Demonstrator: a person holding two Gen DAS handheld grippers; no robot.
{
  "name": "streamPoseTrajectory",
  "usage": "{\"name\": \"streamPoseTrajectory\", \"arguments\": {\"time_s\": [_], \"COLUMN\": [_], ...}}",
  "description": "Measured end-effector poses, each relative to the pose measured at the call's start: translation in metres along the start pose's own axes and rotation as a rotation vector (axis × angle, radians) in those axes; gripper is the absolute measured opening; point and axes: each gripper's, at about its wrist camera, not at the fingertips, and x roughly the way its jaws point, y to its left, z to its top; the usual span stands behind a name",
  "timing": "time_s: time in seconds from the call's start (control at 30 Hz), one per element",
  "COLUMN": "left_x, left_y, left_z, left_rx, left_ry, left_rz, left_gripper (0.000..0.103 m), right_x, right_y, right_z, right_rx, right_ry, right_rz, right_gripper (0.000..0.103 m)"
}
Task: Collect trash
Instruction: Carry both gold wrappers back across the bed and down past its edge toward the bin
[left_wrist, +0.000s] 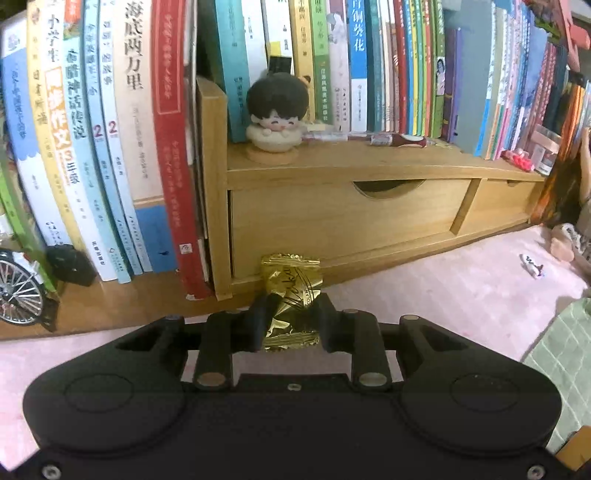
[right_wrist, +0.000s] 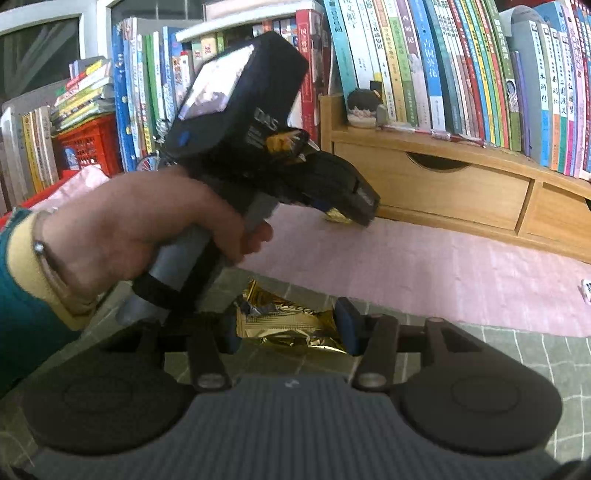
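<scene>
Left gripper (left_wrist: 291, 317) clamps a gold wrapper (left_wrist: 291, 291) at the pink mat's (left_wrist: 443, 288) back edge, by the wooden organizer (left_wrist: 347, 218). Right gripper (right_wrist: 290, 328) grips crumpled gold wrappers (right_wrist: 284, 325). Risk: slick foil slips when lifted.

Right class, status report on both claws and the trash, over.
Left claw shut on gold wrapper by the wooden drawer unit. Right claw shut on gold foil packet. White scrap left on pink mat. Nothing blocking.
</scene>
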Motion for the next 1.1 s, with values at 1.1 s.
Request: {"name": "streamPoseTrajectory", "arguments": {"time_s": [1.1], "left_x": [-0.241], "left_y": [0.023], "left_z": [-0.093], "left_rx": [-0.027], "left_ry": [-0.052], "left_rz": [0.079], "left_gripper": [0.026], "right_x": [-0.117], "right_y": [0.07], "right_z": [-0.025], "right_rx": [0.035], "right_ry": [-0.057], "right_rz": [-0.021], "right_gripper": [0.051]}}
